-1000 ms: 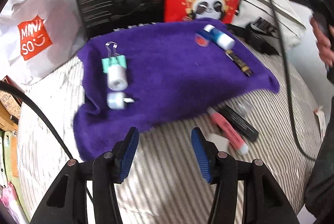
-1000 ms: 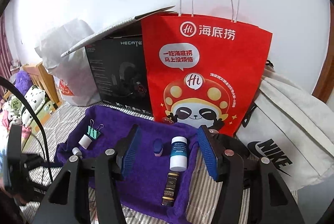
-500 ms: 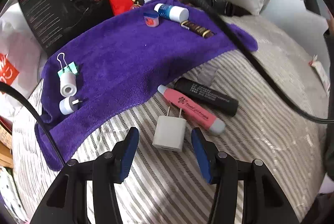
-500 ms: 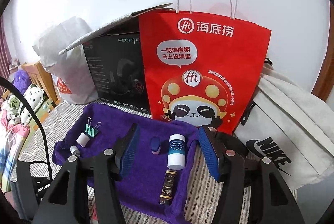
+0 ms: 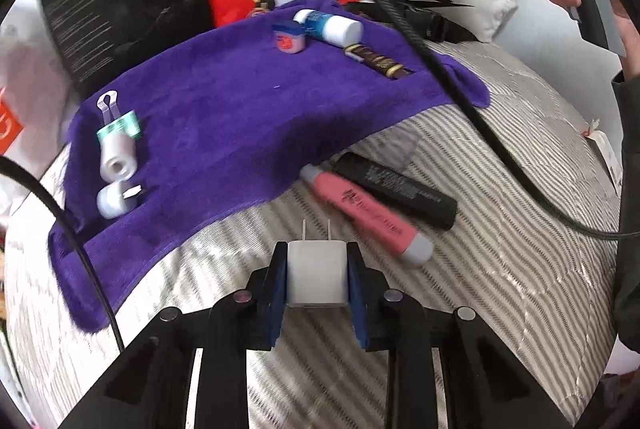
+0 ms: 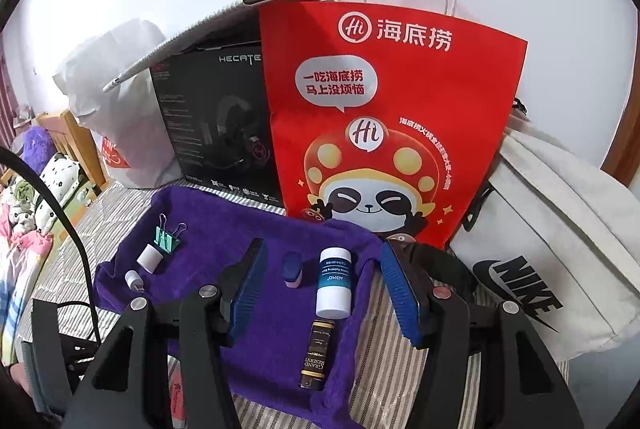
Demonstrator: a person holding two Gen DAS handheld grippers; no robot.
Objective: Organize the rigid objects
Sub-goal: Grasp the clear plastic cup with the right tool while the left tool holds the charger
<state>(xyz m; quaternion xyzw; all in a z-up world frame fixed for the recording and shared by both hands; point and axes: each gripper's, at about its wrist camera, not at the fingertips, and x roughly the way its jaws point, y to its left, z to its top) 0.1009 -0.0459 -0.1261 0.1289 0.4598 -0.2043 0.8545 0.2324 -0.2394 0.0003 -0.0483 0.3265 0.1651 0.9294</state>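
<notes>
Now closing, where half a second ago standing wide around it, left gripper (image 5: 316,279) on small white plastic charger cube (image 5: 316,275) lying on striped bedding (image 5: 460,293) just off purple fleece towel (image 5: 240,117), ready for lifting; right gripper (image 6: 320,293) half-open, empty.

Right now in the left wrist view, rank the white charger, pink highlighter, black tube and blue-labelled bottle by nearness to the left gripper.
1. white charger, between the closing left gripper pads
2. pink highlighter, right, on the bedding
3. black tube, just beyond
4. blue-labelled bottle, far, on the towel

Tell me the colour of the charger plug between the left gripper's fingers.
White. The charger plug shows best in the left wrist view, between the blue pads of the left gripper.
</notes>
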